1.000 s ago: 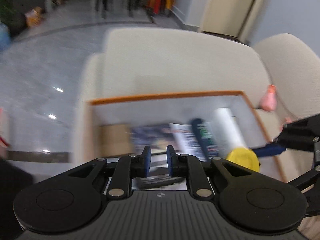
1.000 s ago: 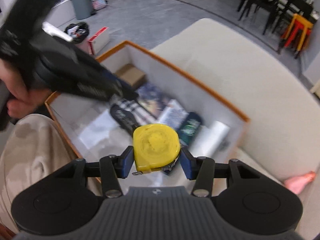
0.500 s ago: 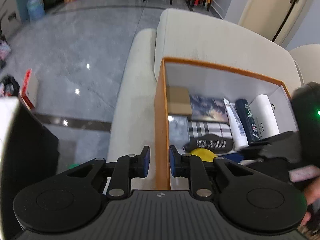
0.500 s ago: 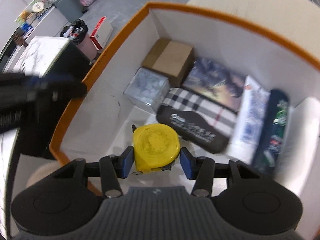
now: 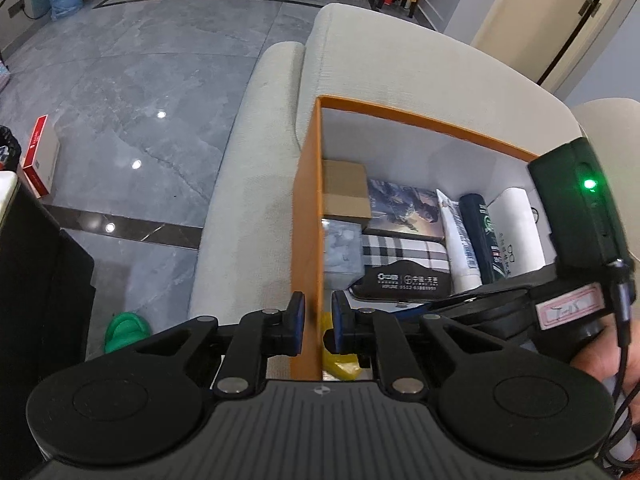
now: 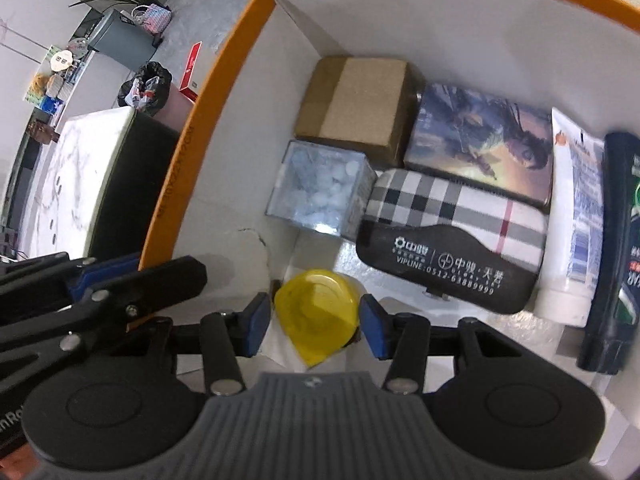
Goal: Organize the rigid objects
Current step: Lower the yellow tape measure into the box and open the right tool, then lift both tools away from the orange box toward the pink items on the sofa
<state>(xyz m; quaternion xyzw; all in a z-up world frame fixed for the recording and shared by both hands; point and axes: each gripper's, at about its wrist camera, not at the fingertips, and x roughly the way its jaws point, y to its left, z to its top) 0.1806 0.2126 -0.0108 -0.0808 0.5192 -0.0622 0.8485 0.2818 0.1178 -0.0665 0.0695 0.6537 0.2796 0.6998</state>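
An orange box (image 5: pixel 420 120) with white inner walls (image 6: pixel 248 152) sits on a cream sofa. My right gripper (image 6: pixel 316 324) is low inside it, shut on a yellow tape measure (image 6: pixel 316 316), which also shows in the left wrist view (image 5: pixel 340 364). The tape measure hangs just above the box floor, near the left wall. My left gripper (image 5: pixel 318 316) straddles the box's left wall, its jaws closing on that wall. It appears in the right wrist view (image 6: pixel 108 276) at the rim.
Packed in the box are a brown carton (image 6: pixel 356 104), a clear box of white pieces (image 6: pixel 320 192), a picture box (image 6: pixel 480 144), a plaid case (image 6: pixel 452 212), a black case (image 6: pixel 448 268), a white tube (image 6: pixel 576 220) and a dark bottle (image 6: pixel 616 260). A green slipper (image 5: pixel 124 332) lies on the floor.
My right gripper has gone down into the box with the tape measure. My left gripper swung over to the box's left wall and now grips it.
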